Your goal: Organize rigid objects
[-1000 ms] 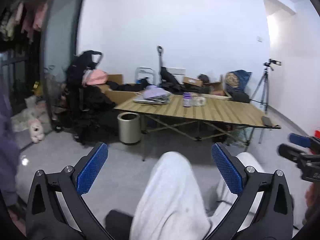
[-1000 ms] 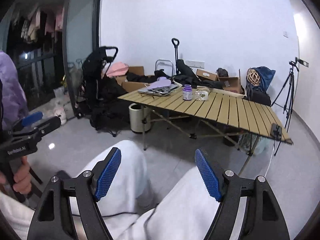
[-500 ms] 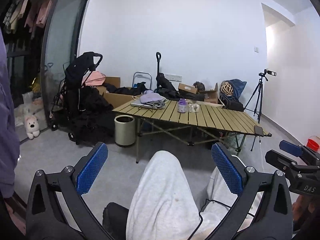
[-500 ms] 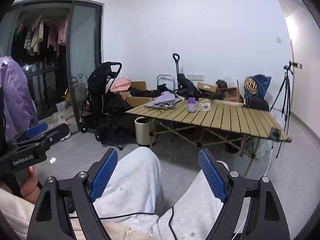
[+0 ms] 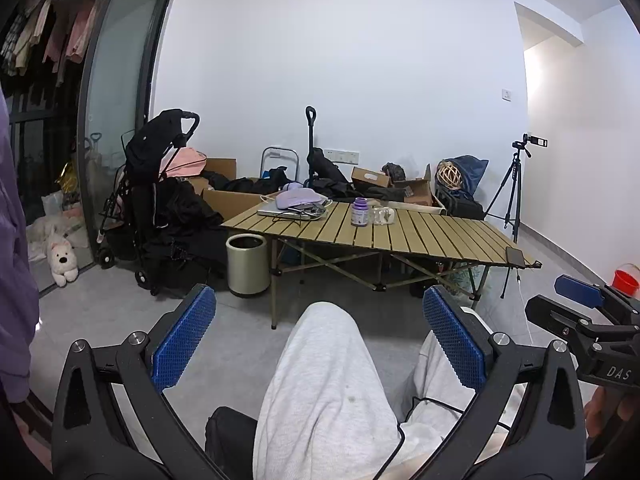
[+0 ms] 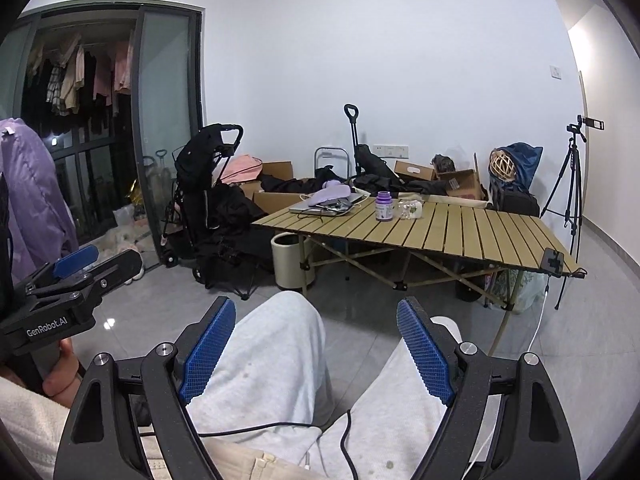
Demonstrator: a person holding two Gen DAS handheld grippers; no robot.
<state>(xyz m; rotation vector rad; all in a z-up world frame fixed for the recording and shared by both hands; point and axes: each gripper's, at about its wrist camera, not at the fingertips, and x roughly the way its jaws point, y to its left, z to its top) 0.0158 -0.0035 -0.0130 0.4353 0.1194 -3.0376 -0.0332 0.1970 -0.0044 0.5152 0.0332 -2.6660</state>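
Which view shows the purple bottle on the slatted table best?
The right wrist view: the purple bottle stands slightly larger there, unobstructed on the slatted table, its label facing the camera. The left wrist view shows the same bottle whole but smaller. Both are distant.

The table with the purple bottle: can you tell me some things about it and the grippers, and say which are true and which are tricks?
1. The purple bottle stands upright on the slatted table. True.
2. The left gripper is holding the bottle. False: it is open and empty, far from the table, above the person's knee.
3. A dark phone lies at the table's near right corner. True.
4. The round bin sits on top of the table. False: it stands on the floor beside the table.
5. The right gripper is open. True.
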